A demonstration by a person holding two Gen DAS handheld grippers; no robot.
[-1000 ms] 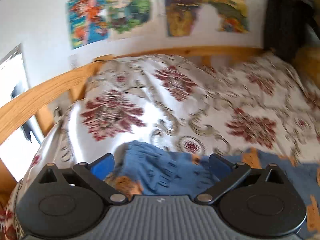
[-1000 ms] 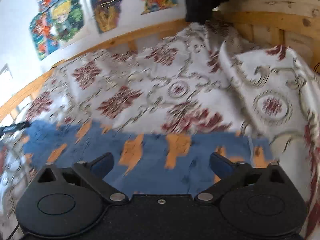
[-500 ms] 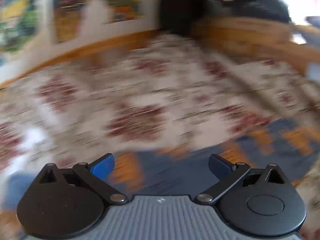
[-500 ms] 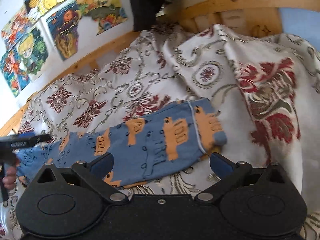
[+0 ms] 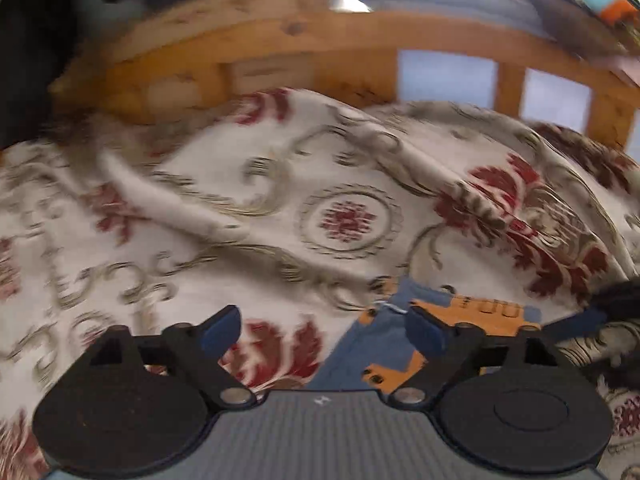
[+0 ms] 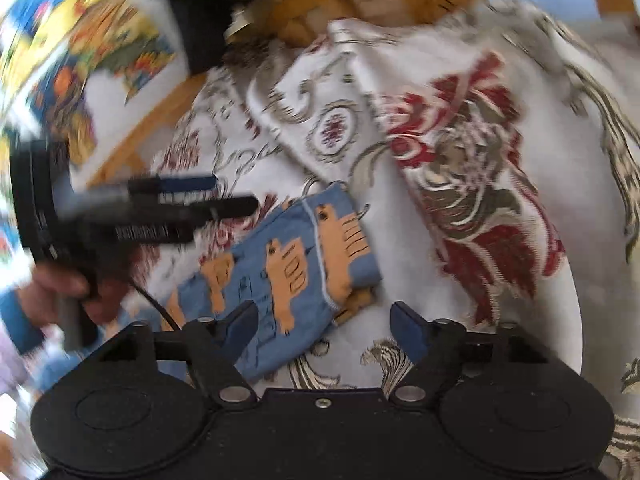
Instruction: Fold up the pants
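Observation:
Blue pants [image 6: 288, 264] with orange prints lie flat on the patterned bedspread [image 6: 460, 184], their hemmed end toward the right. My right gripper [image 6: 326, 330] hovers open just in front of that end, with nothing between its fingers. In the right wrist view my left gripper [image 6: 208, 200] comes in from the left above the pants, held by a hand [image 6: 56, 288]. In the left wrist view the left gripper [image 5: 322, 334] is open and empty, and the pants' end [image 5: 380, 344] lies under its right finger. The right gripper's tip [image 5: 580, 320] shows at the right edge.
A wooden bed frame [image 5: 280, 48] runs along the back. Raised folds of bedspread [image 5: 520, 200] stand behind and to the right of the pants. Colourful posters [image 6: 100, 60] hang on the wall, and a dark bag or garment [image 6: 200, 20] hangs by the frame.
The left gripper has swung right, from the pants' left end to their right end. The right gripper has drawn back and turned toward that same end. Both stayed open.

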